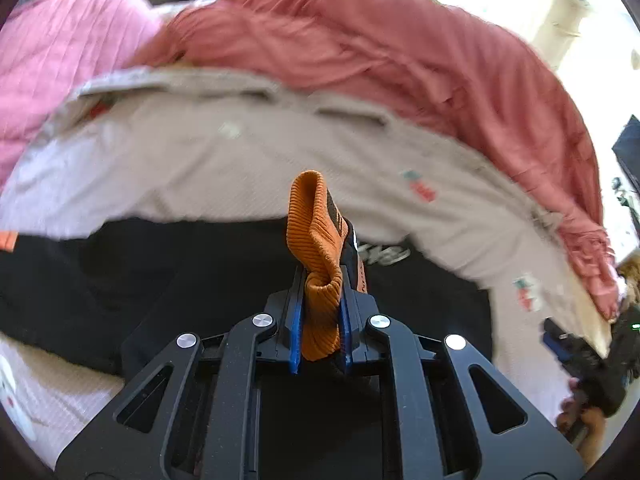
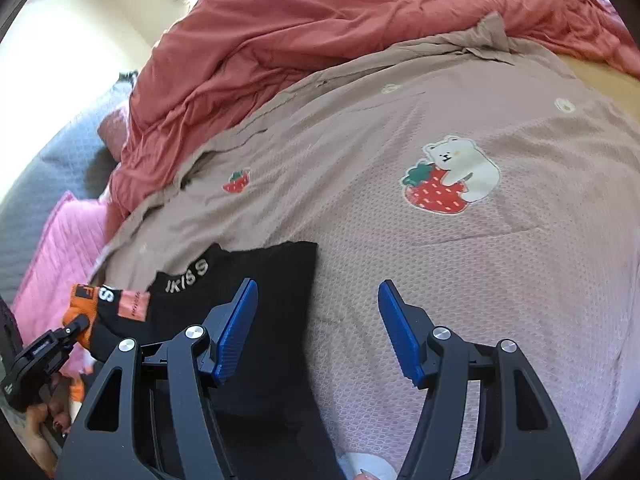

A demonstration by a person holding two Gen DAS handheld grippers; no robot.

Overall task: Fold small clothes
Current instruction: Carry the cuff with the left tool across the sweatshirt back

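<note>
Folding is barely under way, as far as I can judge. The black top [image 2: 248, 280], a small garment with orange cuffs and pale lettering at the neck, lies on the bed cover [image 2: 460, 280], the beige one printed with a bear hugging a strawberry. Its right half looks flat, with a straight edge running down beside my right tool. Its left sleeve is lifted off the cover. No finished fold shows in either view, so I take this as the first step: bringing a sleeve in over the body. The other sleeve and the final halving look to be left, though the lower part of the top is hidden under my tools.

My left tool [image 1: 320, 320] is clamped on the orange cuff [image 1: 320, 240] of that sleeve. The ribbed knit is bunched tight between the blue pads [image 1: 295, 320] and sticks up past the tips in a loop. In the right wrist view that same tool [image 2: 78, 326] sits at the far left edge with the cuff pinched at its tip.

My right tool [image 2: 316, 320] stands apart, holding nothing. Its left pad hangs over the black fabric and its right pad over the bare cover; I cannot tell if either touches.

A rust-red blanket [image 2: 320, 20] is heaped behind, and a pink quilt [image 1: 60, 60] lies to the side.
</note>
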